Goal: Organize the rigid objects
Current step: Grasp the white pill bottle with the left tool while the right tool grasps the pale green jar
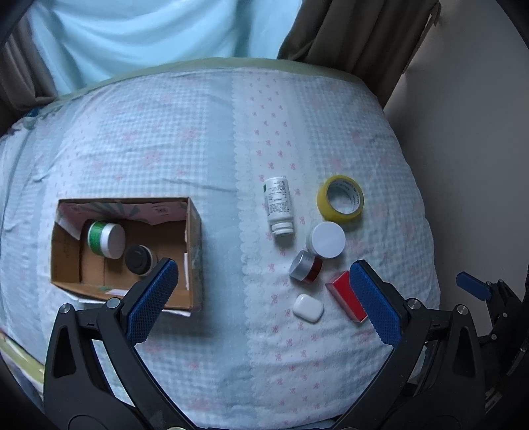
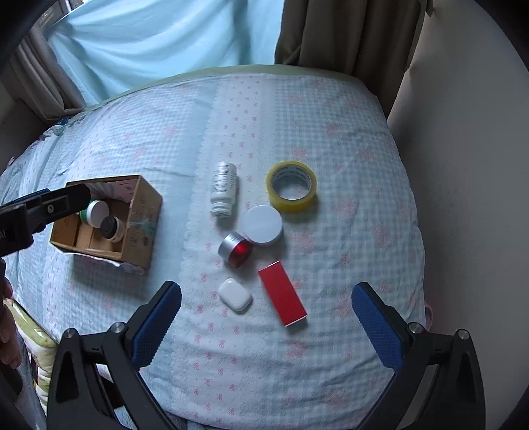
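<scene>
A cardboard box (image 1: pixel 195 238) (image 2: pixel 142 225) lies on the bed and holds a green-banded jar (image 1: pixel 105 238) and a dark-lidded jar (image 1: pixel 138 258). To its right lie a white pill bottle (image 1: pixel 279 205) (image 2: pixel 224 188), a yellow tape roll (image 1: pixel 340 202) (image 2: pixel 291 186), a white round lid (image 1: pixel 327 239) (image 2: pixel 263 225), a silver-and-red jar (image 1: pixel 305 266) (image 2: pixel 235 249), a white earbud case (image 1: pixel 308 307) (image 2: pixel 234 295) and a red box (image 1: pixel 345 296) (image 2: pixel 281 294). My left gripper (image 1: pixel 264 297) is open and empty above the bed between the box and the loose items. My right gripper (image 2: pixel 266 322) is open and empty, near the red box.
The bed is covered by a pale blue checked quilt (image 1: pixel 165 139) (image 2: pixel 347 231). Curtains (image 1: pixel 347 29) hang behind it and a wall (image 2: pixel 469 165) stands on the right. The left gripper's arm (image 2: pixel 39 208) reaches over the cardboard box in the right wrist view.
</scene>
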`<state>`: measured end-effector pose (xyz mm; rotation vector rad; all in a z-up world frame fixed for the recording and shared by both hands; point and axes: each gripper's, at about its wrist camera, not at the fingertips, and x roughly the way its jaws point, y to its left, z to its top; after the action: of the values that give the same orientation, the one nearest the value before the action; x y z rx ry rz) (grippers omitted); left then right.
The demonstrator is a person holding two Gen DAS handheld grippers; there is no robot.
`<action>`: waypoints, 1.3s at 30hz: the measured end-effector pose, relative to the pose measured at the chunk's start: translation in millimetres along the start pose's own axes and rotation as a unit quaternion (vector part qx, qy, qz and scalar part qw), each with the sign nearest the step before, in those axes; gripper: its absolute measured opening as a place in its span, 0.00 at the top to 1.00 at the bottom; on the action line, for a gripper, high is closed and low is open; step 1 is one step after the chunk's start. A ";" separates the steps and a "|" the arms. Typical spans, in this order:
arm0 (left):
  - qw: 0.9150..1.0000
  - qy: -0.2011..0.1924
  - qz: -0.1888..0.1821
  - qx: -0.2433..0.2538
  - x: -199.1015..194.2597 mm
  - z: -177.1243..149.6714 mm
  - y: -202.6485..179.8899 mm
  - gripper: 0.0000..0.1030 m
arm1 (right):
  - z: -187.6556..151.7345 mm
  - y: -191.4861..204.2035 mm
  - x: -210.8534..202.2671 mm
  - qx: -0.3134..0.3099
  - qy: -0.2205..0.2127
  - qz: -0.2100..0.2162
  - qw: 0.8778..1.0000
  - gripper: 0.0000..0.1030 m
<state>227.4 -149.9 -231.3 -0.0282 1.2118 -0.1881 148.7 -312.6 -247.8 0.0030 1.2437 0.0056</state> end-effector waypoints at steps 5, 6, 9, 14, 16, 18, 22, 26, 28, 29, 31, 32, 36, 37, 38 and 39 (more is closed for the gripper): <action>1.000 0.030 -0.001 -0.003 52.9 31.3 -4.5 0.00 | 19.7 -14.1 41.3 0.029 0.020 0.013 0.999 0.00; 0.999 0.038 -0.007 -0.006 63.5 36.5 -4.6 0.00 | 23.1 -14.4 48.5 0.033 0.024 0.015 0.999 0.00; 0.998 0.067 -0.016 -0.013 103.2 51.2 -4.1 0.00 | 32.4 -13.2 73.8 0.038 0.036 0.018 0.998 0.00; 0.995 0.099 -0.017 -0.009 172.1 66.8 -4.4 0.00 | 43.2 -13.4 126.7 0.070 0.059 0.022 0.996 0.00; 0.993 0.114 -0.019 -0.004 199.4 70.3 -4.8 0.00 | 46.9 -13.0 148.6 0.085 0.064 0.023 0.994 0.00; 0.992 0.125 -0.017 -0.002 226.1 72.2 -6.0 0.00 | 49.3 -11.1 172.1 0.097 0.068 0.022 0.993 0.00; 0.989 0.148 -0.013 0.000 270.2 72.4 -5.4 0.00 | 50.9 -6.7 210.9 0.109 0.078 0.006 0.991 0.01; 0.987 0.163 -0.007 -0.004 300.1 72.9 -5.1 0.08 | 49.0 -3.4 240.2 0.123 0.100 -0.003 0.987 0.10; 0.986 0.167 -0.001 -0.002 311.7 73.8 -6.4 0.12 | 49.3 -2.8 250.0 0.129 0.104 -0.003 0.986 0.10; 0.986 0.170 -0.001 -0.001 316.8 74.2 -7.6 0.17 | 50.0 -2.5 253.5 0.130 0.103 -0.004 0.986 0.10; 0.985 0.174 0.004 0.001 324.3 74.1 -9.5 0.21 | 52.9 -1.8 260.9 0.129 0.105 -0.007 0.986 0.10; 0.985 0.172 0.006 0.003 325.1 73.7 -10.3 0.21 | 54.4 -1.4 264.0 0.128 0.106 -0.009 0.986 0.17; 0.986 0.162 -0.005 0.026 320.0 73.7 -21.7 0.51 | 56.6 1.2 273.5 0.127 0.125 -0.016 0.984 0.33; 0.987 0.160 0.001 0.032 318.8 73.7 -24.7 0.50 | 56.6 2.3 273.3 0.125 0.126 -0.019 0.984 0.33; 0.986 0.160 0.008 0.041 319.0 73.5 -28.1 0.50 | 56.6 2.8 273.4 0.123 0.126 -0.020 0.984 0.34; 0.986 0.158 0.012 0.047 319.7 72.8 -29.7 0.50 | 56.6 2.9 273.6 0.123 0.127 -0.020 0.984 0.34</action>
<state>399.4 -235.8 -498.6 0.1013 1.5176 -0.2350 290.2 -308.0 -488.7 0.1978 1.4929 -0.1881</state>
